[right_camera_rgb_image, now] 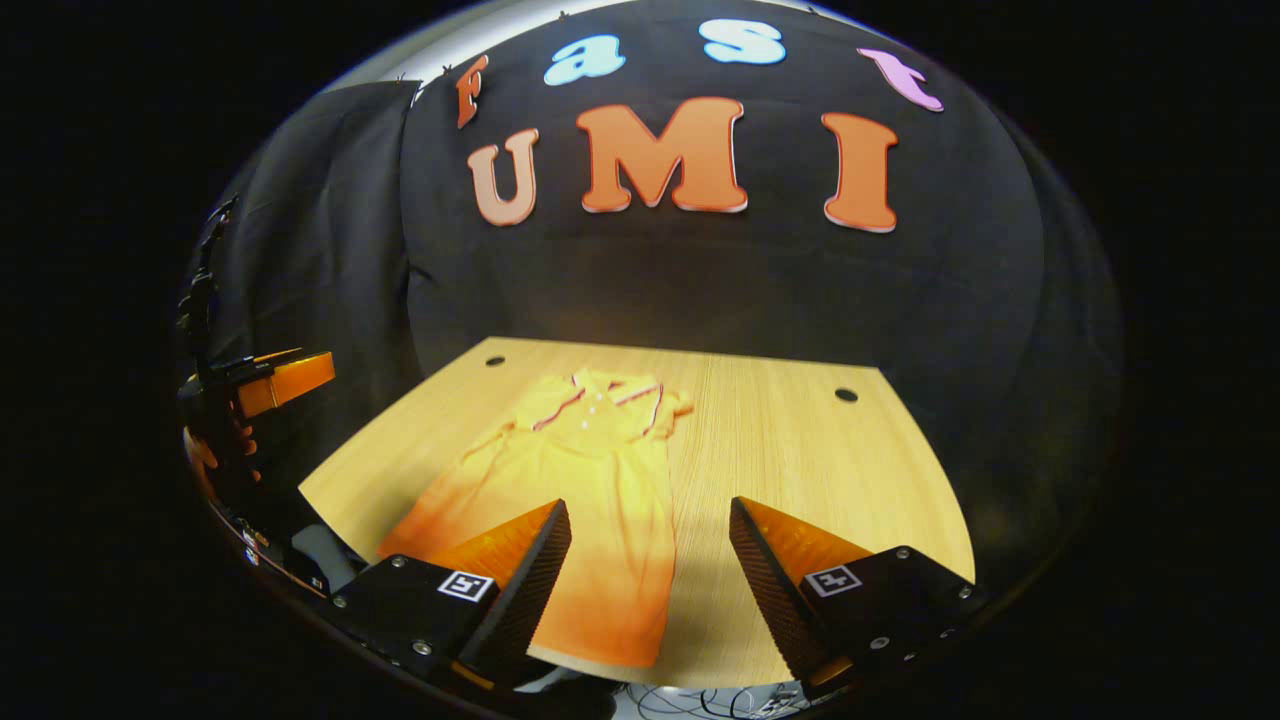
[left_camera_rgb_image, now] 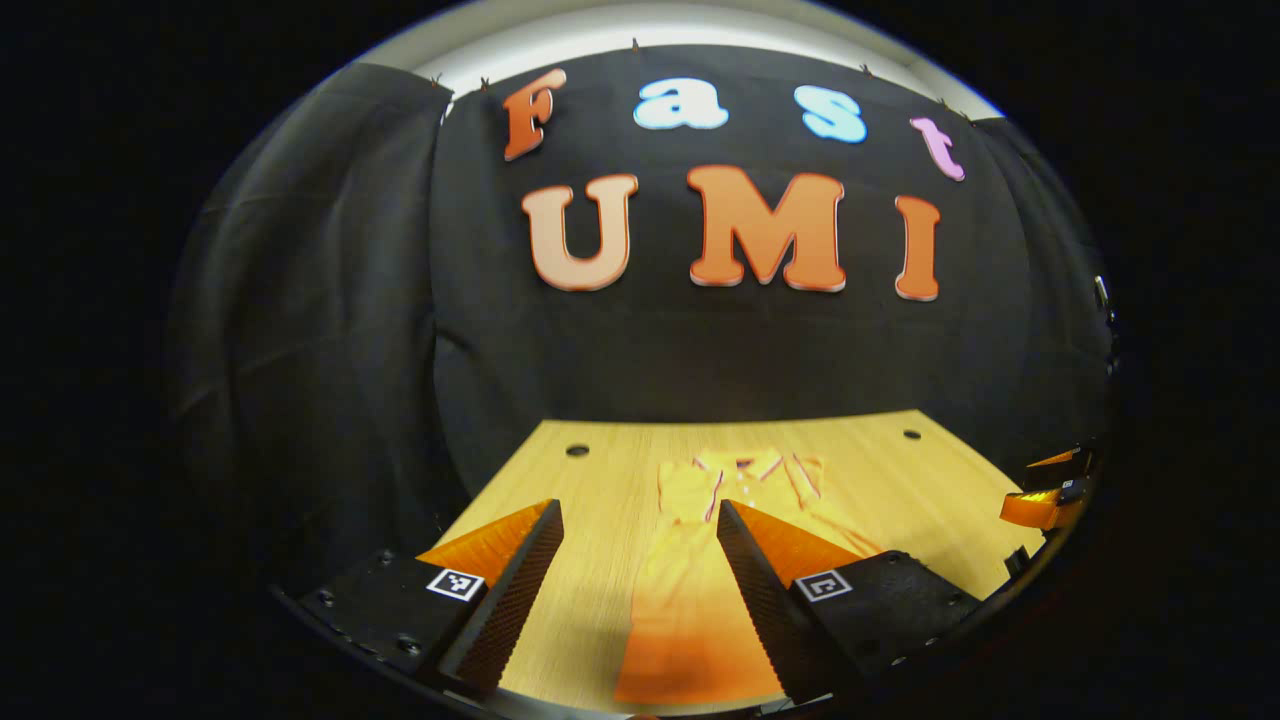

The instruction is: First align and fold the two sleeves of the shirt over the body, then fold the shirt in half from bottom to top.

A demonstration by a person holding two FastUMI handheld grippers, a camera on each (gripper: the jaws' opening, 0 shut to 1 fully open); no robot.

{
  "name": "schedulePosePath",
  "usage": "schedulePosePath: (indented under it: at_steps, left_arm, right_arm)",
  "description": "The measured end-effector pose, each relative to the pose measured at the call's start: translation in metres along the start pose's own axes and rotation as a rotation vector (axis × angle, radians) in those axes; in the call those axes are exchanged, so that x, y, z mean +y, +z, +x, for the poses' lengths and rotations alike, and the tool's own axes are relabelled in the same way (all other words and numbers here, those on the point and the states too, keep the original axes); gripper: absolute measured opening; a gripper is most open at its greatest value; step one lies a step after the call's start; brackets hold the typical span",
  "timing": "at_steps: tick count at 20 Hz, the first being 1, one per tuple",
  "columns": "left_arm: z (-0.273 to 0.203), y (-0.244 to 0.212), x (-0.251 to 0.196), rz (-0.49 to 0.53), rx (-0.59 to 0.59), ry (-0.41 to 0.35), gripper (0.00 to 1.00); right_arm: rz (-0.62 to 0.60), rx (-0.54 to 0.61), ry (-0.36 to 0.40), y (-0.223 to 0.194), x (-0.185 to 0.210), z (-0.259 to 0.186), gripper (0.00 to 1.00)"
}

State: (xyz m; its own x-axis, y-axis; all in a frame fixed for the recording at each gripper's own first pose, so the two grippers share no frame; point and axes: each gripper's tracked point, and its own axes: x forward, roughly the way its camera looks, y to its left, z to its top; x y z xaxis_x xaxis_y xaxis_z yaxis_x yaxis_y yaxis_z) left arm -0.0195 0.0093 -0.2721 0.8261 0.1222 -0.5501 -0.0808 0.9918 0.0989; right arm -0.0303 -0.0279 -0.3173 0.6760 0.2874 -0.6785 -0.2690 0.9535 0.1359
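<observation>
On the table (right_camera_rgb_image: 800, 470), the shirt (right_camera_rgb_image: 590, 500) lies flat, collar toward the far edge, hem at the near edge; both left tongs (left_camera_rgb_image: 640, 520) and right tongs (right_camera_rgb_image: 650, 515) hover wide open, empty; sleeve folding looks not yet begun; next, grasp a sleeve; right gripper view shows a hand (right_camera_rgb_image: 215, 450) holding the other tongs.
</observation>
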Motion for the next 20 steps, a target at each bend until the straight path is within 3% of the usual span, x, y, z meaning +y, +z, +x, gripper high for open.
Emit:
schedulePosePath:
  at_steps: [4, 8, 12, 14, 20]
  left_arm:
    - [0.008, -0.095, 0.004, -0.022, 0.251, -0.043, 0.97]
    - [-0.002, -0.158, 0.007, -0.019, 0.466, -0.060, 0.98]
    - [-0.010, -0.182, -0.005, -0.061, 0.650, -0.082, 0.99]
    - [-0.012, -0.201, -0.005, -0.043, 0.697, -0.089, 0.99]
    - [-0.004, -0.202, -0.008, 0.024, 0.766, -0.078, 0.99]
  right_arm:
    - [0.077, 0.227, 0.041, -0.089, 0.011, 0.019, 0.98]
    - [0.102, 0.376, 0.016, -0.124, 0.019, 0.029, 0.98]
    - [0.110, 0.480, 0.021, -0.150, 0.023, 0.035, 0.97]
    - [0.096, 0.515, 0.013, -0.156, 0.023, 0.037, 0.97]
    - [0.077, 0.619, 0.002, -0.169, 0.029, 0.045, 0.95]
